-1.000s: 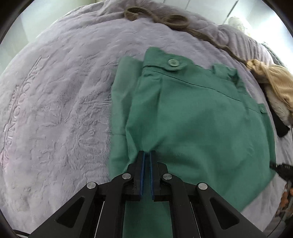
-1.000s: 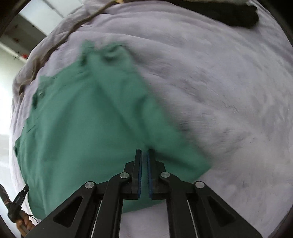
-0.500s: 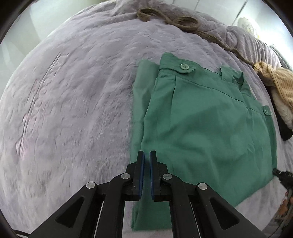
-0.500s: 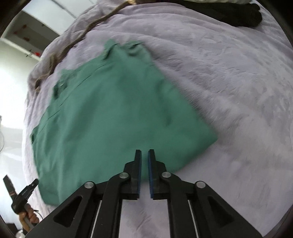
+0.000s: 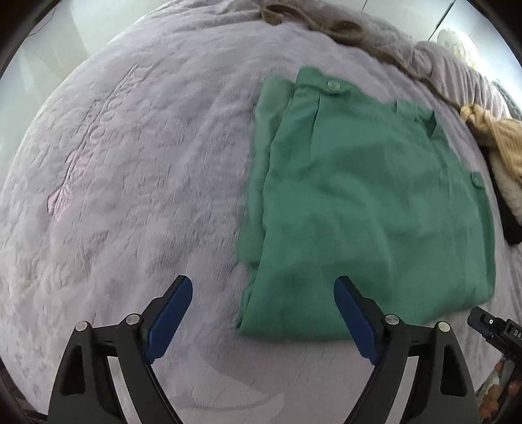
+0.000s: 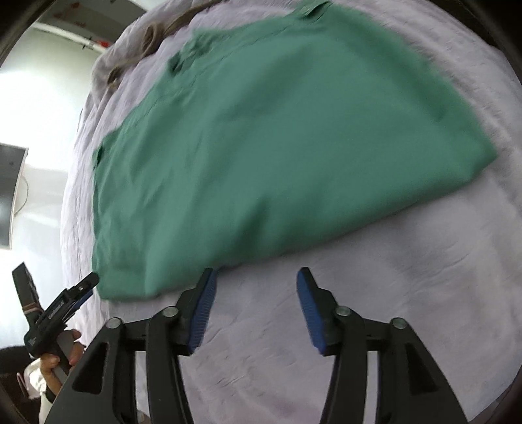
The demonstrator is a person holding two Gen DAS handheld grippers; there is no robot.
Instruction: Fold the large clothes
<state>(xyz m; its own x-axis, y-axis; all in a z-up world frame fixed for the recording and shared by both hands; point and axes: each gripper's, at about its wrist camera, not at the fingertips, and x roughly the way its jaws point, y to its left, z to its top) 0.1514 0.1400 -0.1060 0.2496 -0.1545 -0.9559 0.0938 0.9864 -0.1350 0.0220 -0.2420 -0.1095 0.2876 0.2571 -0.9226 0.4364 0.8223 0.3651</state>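
A folded green garment point(image 5: 365, 202) with buttons at its waistband lies flat on the lilac bedspread point(image 5: 130, 195). My left gripper point(image 5: 262, 287) hovers over its near left corner. Its jaws are opening wide and grip nothing; the corner shows below the gap. In the right wrist view the same garment point(image 6: 277, 146) fills the upper middle. My right gripper point(image 6: 256, 277) sits just off its near edge with its jaws opening, and only bedspread point(image 6: 391, 293) shows between the fingers. A hand point(image 6: 55, 362) at the lower left holds the left gripper's handle.
A brown cord-like piece point(image 5: 326, 26) trails along the far side of the bed. Tan knitted clothing point(image 5: 499, 137) and a black item point(image 5: 512, 225) lie at the right edge. A dark screen point(image 6: 9, 195) hangs off to the left, beyond the bed.
Both grippers were shut over the green garment and now stand open. Both have drawn back toward its near edge. The garment lies released and flat.
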